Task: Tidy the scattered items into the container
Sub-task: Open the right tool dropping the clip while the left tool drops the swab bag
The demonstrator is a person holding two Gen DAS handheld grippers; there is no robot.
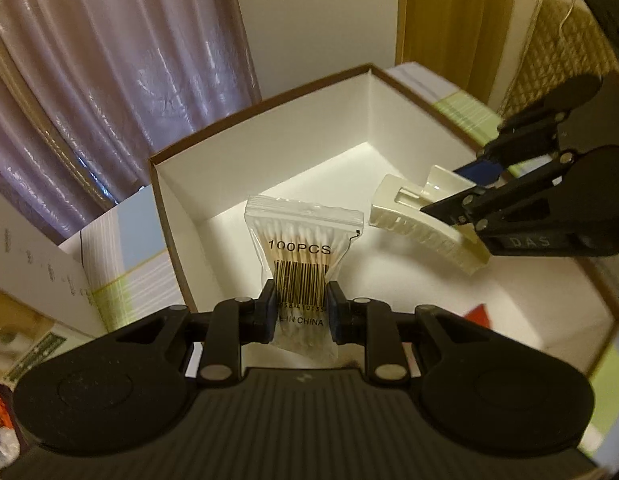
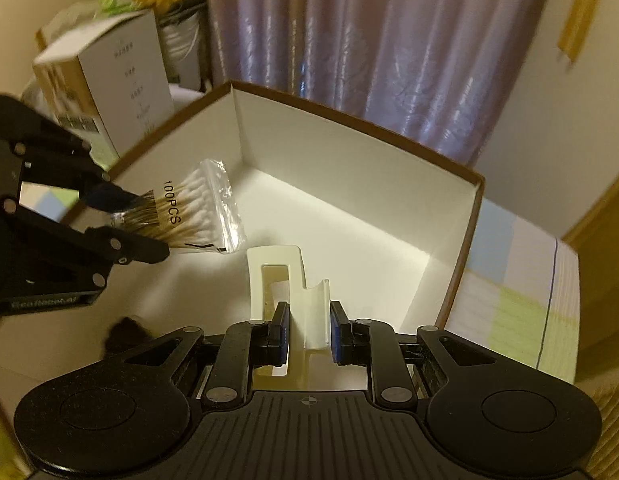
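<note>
My left gripper (image 1: 301, 308) is shut on a clear bag of cotton swabs (image 1: 303, 248) marked 100PCS and holds it above the open white box (image 1: 269, 148) with brown rim. My right gripper (image 2: 309, 334) is shut on a cream hair claw clip (image 2: 283, 280), also held over the box (image 2: 349, 168). In the left wrist view the right gripper (image 1: 469, 200) comes in from the right with the clip (image 1: 409, 220). In the right wrist view the left gripper (image 2: 125, 220) comes in from the left with the swab bag (image 2: 201, 208).
A red item (image 1: 479, 314) and a dark item (image 2: 125, 332) lie on the box floor. A pastel checked cloth (image 2: 509, 280) covers the surface under the box. A white carton (image 2: 121, 80) stands behind it. Purple curtains (image 1: 109, 60) hang behind.
</note>
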